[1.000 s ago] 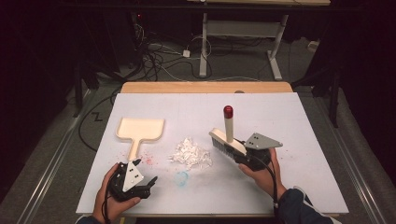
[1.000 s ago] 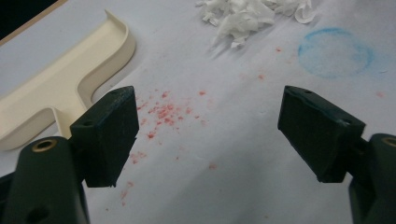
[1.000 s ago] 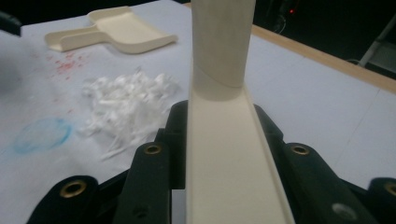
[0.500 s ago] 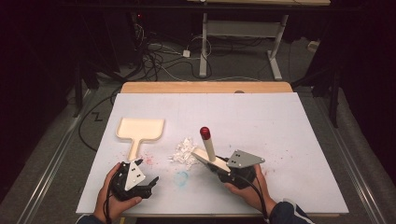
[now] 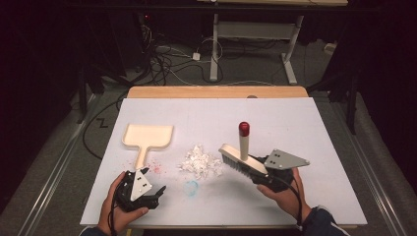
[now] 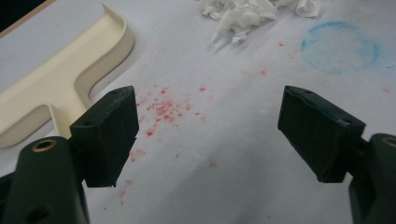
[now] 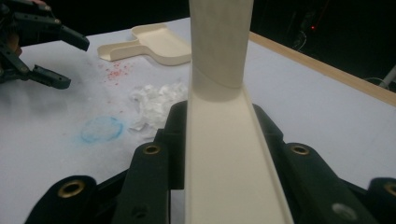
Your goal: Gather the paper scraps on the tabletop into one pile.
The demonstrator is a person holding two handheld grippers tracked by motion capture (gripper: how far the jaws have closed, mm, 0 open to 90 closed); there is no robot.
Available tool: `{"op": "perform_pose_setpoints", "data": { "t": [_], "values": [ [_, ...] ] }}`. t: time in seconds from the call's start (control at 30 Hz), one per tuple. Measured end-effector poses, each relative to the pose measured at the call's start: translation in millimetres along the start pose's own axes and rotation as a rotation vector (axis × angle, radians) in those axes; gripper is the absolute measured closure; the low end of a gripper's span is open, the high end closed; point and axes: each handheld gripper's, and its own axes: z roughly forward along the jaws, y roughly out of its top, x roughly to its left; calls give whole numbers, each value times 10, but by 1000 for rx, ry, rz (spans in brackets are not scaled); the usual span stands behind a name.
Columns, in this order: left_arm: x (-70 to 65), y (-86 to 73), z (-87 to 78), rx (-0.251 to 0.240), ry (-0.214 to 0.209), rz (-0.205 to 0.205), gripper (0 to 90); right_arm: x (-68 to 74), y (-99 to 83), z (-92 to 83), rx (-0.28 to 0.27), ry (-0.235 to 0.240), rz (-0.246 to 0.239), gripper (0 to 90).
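A cream hand brush [image 5: 235, 160] with a red-tipped handle [image 5: 244, 129] hovers just right of a pile of white paper scraps [image 5: 200, 162], bristles facing the pile. My right gripper [image 5: 260, 172] is shut on the brush's back; in the right gripper view both jaws clamp the cream body [image 7: 219, 46]. A cream dustpan [image 5: 147, 136] lies flat at the left, its handle pointing toward my left gripper [image 5: 152, 194]. That left gripper [image 6: 208, 135] is open above red specks, with the dustpan handle [image 6: 60, 74] just off its left jaw.
A white sheet [image 5: 305, 128] covers the table, with a wooden edge [image 5: 216, 92] at the back. A faint blue ring [image 5: 191, 187] marks the sheet in front of the scraps. Red specks [image 5: 156, 168] lie beside the dustpan handle. Cables and a desk frame stand on the floor beyond.
The right gripper carried the brush left toward the scraps, then drew it back to the right and slightly up. The left gripper stayed put.
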Motion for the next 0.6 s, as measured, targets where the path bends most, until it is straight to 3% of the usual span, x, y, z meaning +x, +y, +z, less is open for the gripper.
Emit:
{"op": "perform_pose_setpoints", "data": {
  "t": [0.13, 0.33, 0.4, 0.6],
  "values": [
    [8, -2, 2, 3, -1, -3, 191, -102, -64, -179, 16, -17, 21, 675],
    [-6, 3, 6, 5, 0, 6, 191, -189, -161, -449, 69, 5, 15, 675],
    [-4, 4, 12, 7, -1, 5, 191, -207, -190, -519, 82, 17, 17, 675],
    [-10, 11, 30, 12, -5, 6, 191, -286, -252, -664, 135, 99, 88, 675]
  ]
}}
